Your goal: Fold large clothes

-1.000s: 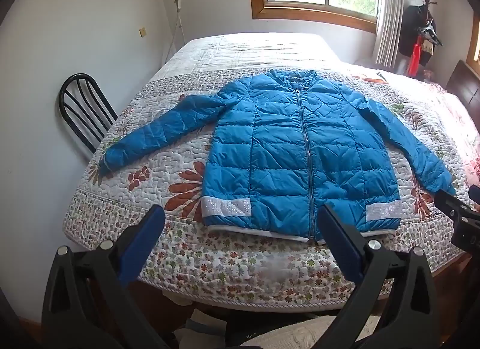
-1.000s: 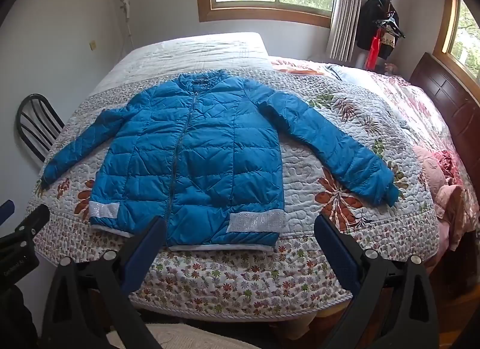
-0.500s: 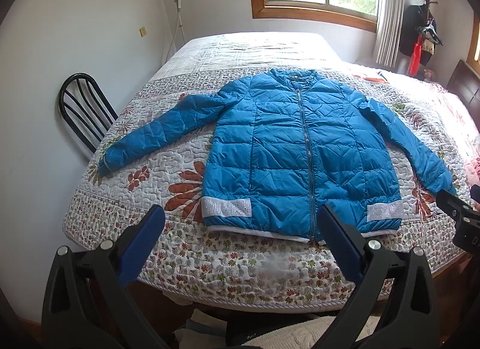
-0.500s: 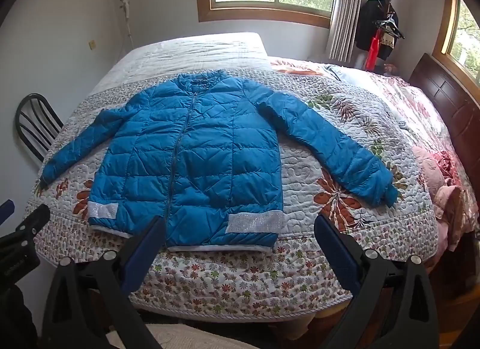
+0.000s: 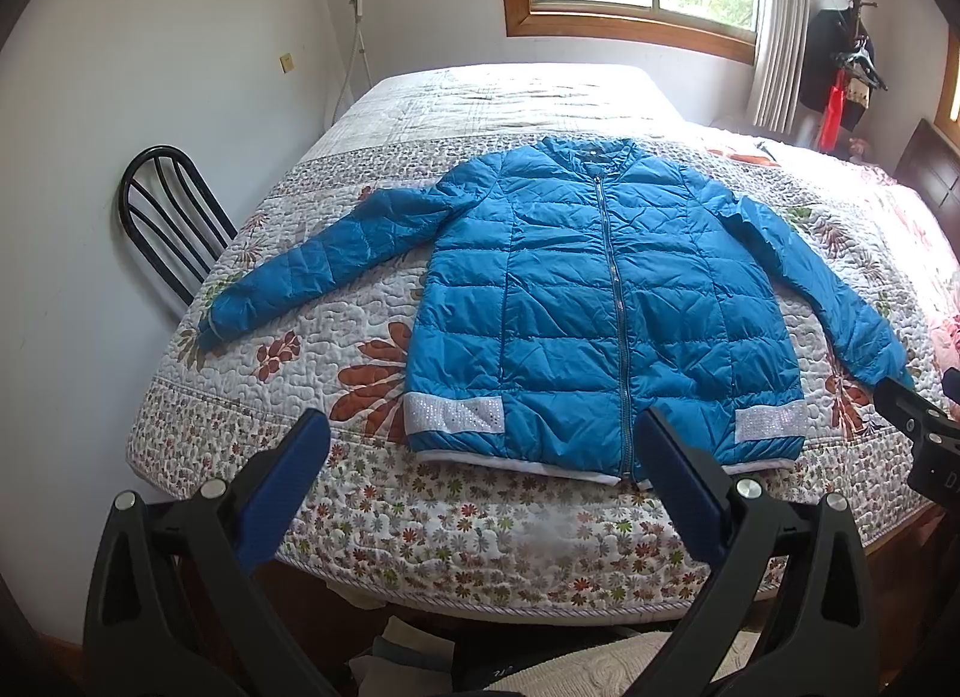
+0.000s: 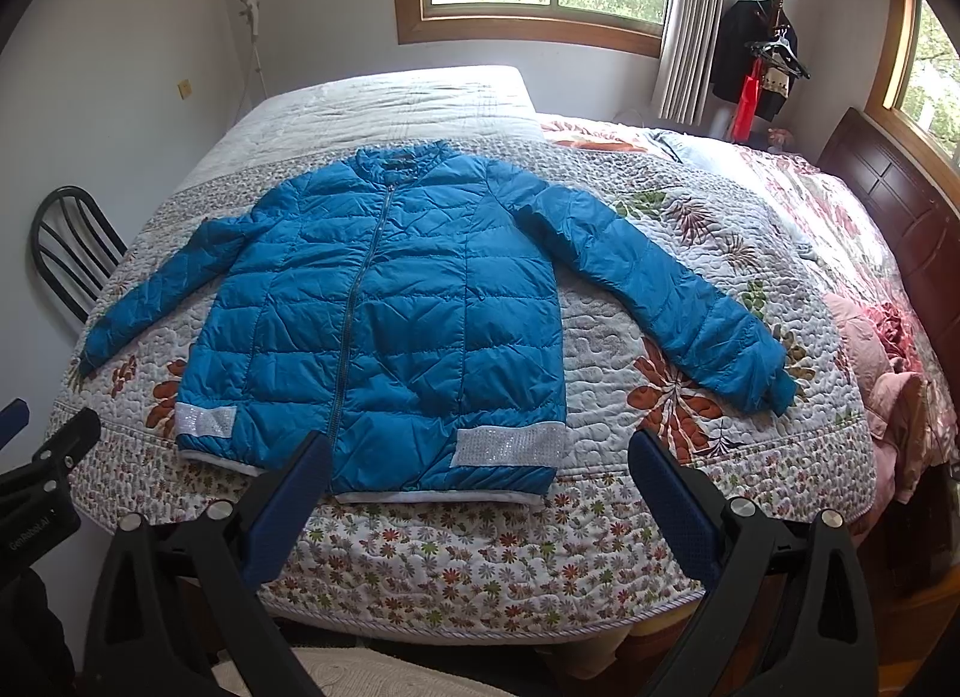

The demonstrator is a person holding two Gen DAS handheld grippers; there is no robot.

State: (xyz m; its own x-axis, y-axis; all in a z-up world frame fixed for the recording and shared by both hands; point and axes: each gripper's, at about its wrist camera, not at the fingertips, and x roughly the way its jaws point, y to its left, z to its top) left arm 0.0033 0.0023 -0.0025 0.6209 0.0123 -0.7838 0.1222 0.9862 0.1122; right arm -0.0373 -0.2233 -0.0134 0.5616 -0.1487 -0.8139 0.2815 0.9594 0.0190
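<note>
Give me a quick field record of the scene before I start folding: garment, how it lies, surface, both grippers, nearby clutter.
garment: blue puffer jacket, zipped, front up
layout: flat, both sleeves spread out to the sides, hem toward the cameras
surface: floral quilt on a bed
left gripper: open, holds nothing, short of the hem
right gripper: open, holds nothing, short of the hem
folds done: none
nearby: black chair at the jacket's left-sleeve side; coat rack by the window; pink bedding at the right
</note>
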